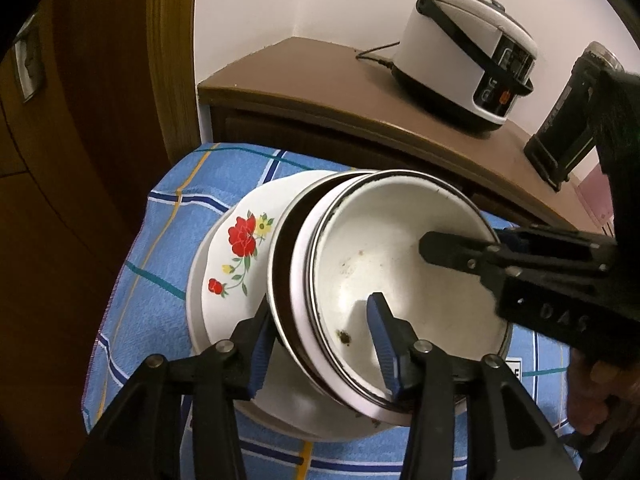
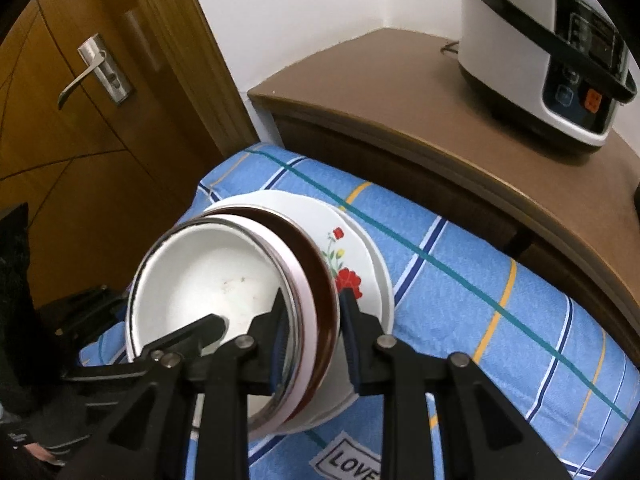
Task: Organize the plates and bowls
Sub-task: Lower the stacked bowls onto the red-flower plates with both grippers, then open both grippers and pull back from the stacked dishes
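Observation:
A stack of bowls (image 1: 400, 252) with white insides and brown and pale rims sits tilted on a white flowered plate (image 1: 236, 256), which lies on larger white plates on a blue checked cloth (image 1: 168, 216). My left gripper (image 1: 320, 344) straddles the near rim of the bowl stack, one finger inside, one outside, jaws closed on it. My right gripper (image 2: 314, 344) grips the opposite rim of the bowl stack (image 2: 212, 276) the same way, beside the flowered plate (image 2: 348, 268). The right gripper also shows in the left wrist view (image 1: 436, 250).
A brown wooden cabinet (image 1: 320, 92) stands behind the cloth, carrying a white rice cooker (image 1: 464, 56) and a dark jar (image 1: 568, 120). A wooden door (image 2: 80, 120) with a metal handle is at the left. The cloth (image 2: 460, 300) extends to the right.

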Available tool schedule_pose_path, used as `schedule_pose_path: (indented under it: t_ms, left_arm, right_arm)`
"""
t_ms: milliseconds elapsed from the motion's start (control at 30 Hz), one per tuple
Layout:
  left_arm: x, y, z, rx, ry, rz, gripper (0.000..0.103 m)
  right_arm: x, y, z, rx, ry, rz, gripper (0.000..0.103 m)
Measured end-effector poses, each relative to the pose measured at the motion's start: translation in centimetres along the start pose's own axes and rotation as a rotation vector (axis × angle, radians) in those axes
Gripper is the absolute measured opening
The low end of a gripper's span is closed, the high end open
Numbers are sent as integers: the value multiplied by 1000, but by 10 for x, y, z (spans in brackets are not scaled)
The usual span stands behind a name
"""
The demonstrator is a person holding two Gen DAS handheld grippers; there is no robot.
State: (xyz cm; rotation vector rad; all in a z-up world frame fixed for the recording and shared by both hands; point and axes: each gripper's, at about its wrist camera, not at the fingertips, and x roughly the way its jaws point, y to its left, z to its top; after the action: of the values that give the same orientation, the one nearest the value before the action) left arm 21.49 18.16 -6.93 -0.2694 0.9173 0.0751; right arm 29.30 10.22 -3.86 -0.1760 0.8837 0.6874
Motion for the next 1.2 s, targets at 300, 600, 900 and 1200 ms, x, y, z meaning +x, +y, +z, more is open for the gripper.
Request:
schedule_pose_path:
  t_ms: [300, 600, 900, 1200]
  left_arm:
    - [-16, -6, -1, 22, -119, 83, 63]
    - [-55, -23, -7, 48, -282, 98, 68]
    - [-71, -56, -19, 106, -350, 64, 69]
    - [-75, -93, -31, 144, -391, 24, 73]
  right_arm:
    - [-32, 0, -14, 0, -201, -19, 64]
    - [-96, 5, -48, -14, -429, -151, 72]
    - [-138, -4, -80, -9, -566, -211, 78]
    - [-160, -24, -108, 25, -600, -262, 81]
